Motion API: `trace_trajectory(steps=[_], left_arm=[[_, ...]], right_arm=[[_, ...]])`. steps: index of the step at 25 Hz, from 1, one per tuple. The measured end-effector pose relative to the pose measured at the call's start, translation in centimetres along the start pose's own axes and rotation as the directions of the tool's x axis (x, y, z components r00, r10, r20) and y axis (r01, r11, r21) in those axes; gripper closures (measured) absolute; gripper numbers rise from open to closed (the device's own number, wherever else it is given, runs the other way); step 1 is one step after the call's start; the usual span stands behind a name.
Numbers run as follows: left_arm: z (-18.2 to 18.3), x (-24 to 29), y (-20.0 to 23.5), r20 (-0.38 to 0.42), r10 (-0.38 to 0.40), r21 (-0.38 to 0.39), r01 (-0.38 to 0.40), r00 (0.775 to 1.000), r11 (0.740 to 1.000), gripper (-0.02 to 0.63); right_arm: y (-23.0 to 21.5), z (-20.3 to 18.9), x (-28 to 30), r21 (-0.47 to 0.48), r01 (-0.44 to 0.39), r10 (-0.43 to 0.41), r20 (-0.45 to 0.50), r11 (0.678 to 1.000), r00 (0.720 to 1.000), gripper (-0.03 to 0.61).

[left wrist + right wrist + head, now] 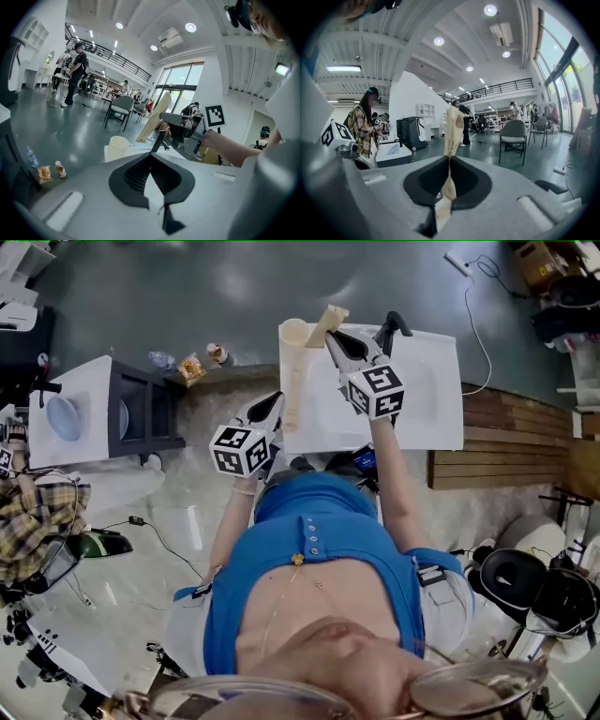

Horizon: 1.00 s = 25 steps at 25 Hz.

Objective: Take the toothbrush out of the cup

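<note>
Right gripper [332, 337]: jaws pinched on the toothbrush [329, 321], which sits in a tan cardboard pack. The right gripper view shows it best: the jaws meet on the pack low down and the rest sticks up between them [453, 133].
Left gripper [273, 402]: jaws pressed together with nothing between them. In the left gripper view the tips meet in a point [151, 156] with only air around them.
Toothbrush: out of the cup [293, 331], held up in the air and tilted. From the left gripper view the pack [155, 116] leans to the right of the cup [118, 143], its lower end just beside the rim and not inside.
Cup: cream coloured, upright, on the far left corner of the white table [427, 395], and neither gripper is touching it.
Grippers vs each other: the right one is out over the table by the cup. The left one hangs back at the near left edge, well apart from the cup.
On the floor: a small bottle [217, 353] and a snack pack [191, 367] just past the table's left corner.
Off to the left: a side table [94, 390] with a blue plate [64, 418] on it, and a person in a plaid shirt [37, 517] next to it.
Background: an empty chair [513, 133] on the shiny floor.
</note>
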<state>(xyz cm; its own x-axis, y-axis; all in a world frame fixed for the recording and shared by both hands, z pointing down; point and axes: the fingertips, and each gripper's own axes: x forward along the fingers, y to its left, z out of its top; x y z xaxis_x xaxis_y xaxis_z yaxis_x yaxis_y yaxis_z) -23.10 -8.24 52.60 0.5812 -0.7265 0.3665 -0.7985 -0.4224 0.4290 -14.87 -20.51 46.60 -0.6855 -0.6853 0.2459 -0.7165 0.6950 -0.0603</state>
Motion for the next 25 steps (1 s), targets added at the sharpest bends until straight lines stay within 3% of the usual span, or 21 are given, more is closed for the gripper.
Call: trace_trajectory(steps=[14,25], left_arm=[[0.7,7.5,-10.2,0.006,-0.013,0.007,0.013,1.000,1.000,0.614],[0.6,11.6,-15.4,0.015,0.000,0.023,-0.001,1.000,1.000,0.614]], right_arm=[[-6.9,0.0,-9.8,0.036,-0.049,0.049,0.004,0.998,0.999,0.566],[-11.5,-1.3,-14.9,0.059,-0.071,0.071,-0.003,0.996,0.997,0.566]])
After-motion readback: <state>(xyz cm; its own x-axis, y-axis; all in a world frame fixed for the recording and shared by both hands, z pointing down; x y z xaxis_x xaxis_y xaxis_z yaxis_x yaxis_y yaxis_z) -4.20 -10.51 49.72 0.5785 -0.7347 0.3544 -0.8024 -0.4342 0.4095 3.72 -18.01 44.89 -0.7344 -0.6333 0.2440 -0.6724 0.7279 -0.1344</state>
